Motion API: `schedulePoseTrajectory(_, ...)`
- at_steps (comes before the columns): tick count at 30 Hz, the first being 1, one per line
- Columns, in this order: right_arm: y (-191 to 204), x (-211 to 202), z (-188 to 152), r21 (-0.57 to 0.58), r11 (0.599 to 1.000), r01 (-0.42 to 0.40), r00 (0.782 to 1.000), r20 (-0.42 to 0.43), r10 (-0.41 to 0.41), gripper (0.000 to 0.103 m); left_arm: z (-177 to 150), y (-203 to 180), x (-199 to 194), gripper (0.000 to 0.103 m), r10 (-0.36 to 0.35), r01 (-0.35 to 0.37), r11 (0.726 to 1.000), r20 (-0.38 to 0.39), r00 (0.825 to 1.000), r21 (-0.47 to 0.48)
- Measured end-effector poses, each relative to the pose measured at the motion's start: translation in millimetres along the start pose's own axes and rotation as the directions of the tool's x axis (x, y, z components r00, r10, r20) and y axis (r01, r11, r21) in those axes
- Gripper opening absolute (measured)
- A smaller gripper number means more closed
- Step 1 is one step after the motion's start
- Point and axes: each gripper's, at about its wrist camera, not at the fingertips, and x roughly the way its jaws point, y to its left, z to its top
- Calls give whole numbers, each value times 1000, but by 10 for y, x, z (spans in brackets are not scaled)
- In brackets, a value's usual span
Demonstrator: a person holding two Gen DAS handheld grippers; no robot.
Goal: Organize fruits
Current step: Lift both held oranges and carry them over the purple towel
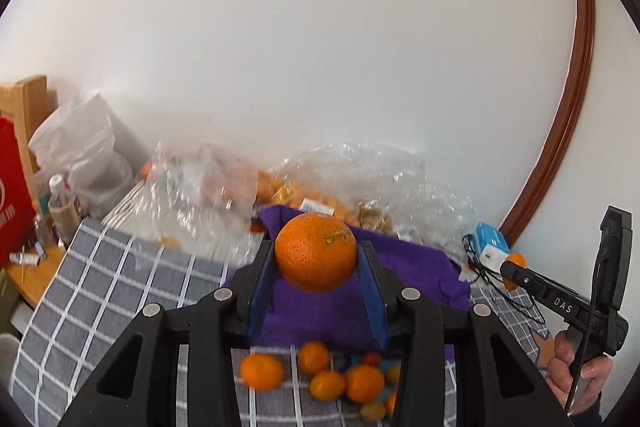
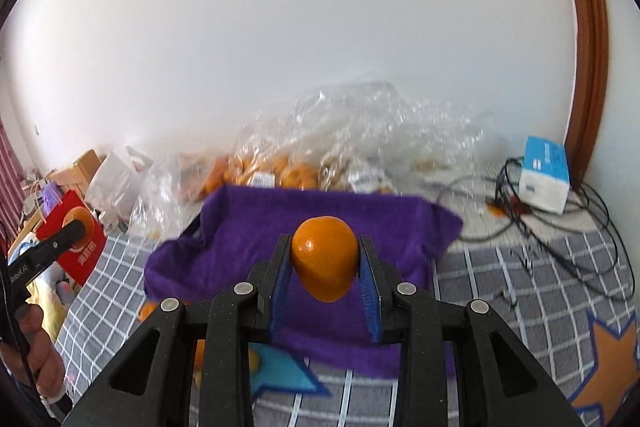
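Left tongs [image 1: 316,259] grip a rough orange [image 1: 315,251]; right tongs [image 2: 325,267] clamp a smooth orange [image 2: 325,258]. Both fruits hang above the purple cloth [image 2: 256,247] ahead, apparently the intended sorting spot.

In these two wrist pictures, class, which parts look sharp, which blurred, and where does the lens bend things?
Left wrist view: held orange sharp, loose fruit below and plastic bags smeared. Right wrist view: held fruit sharp, bags blurred. Both views: fisheye curves the door frame, corners dark.
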Motion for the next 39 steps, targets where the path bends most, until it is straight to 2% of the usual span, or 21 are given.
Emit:
schedulePoseTrajectory(9, -81, 325, 312, 1, 999, 36, 999, 20, -36, 32, 345, -130, 591, 39, -20, 20, 1000, -31, 999, -24)
schedulePoseTrajectory(15, -218, 758, 246, -5, 998, 60, 997, -56, -60, 32, 243, -135, 1139, 39, 11, -12, 1000, -118, 993, -7)
schedulePoseTrajectory(22, -376, 1255, -71, 19, 996, 86, 972, -221, -80, 32, -126, 23, 1639, 39, 33, -51, 997, -273, 961, -58)
schedulePoseTrajectory(25, -368, 1323, -129, -2, 994, 106, 965, -239, -103, 32, -250, 32, 1766, 39, 51, -69, 997, -336, 941, -43)
schedulePoseTrajectory(28, -374, 1360, -186, -2, 994, 106, 962, -253, -103, 32, -335, 46, 1821, 39, 45, -68, 996, -367, 929, -50)
schedulePoseTrajectory(33, -400, 1436, -252, 0, 995, 104, 957, -273, -100, 32, -387, -37, 1845, 39, 67, -75, 997, -386, 920, -7)
schedulePoseTrajectory(39, -385, 1521, -298, -21, 994, 110, 948, -298, -111, 32, -453, -22, 1918, 39, 63, -72, 997, -422, 904, -6)
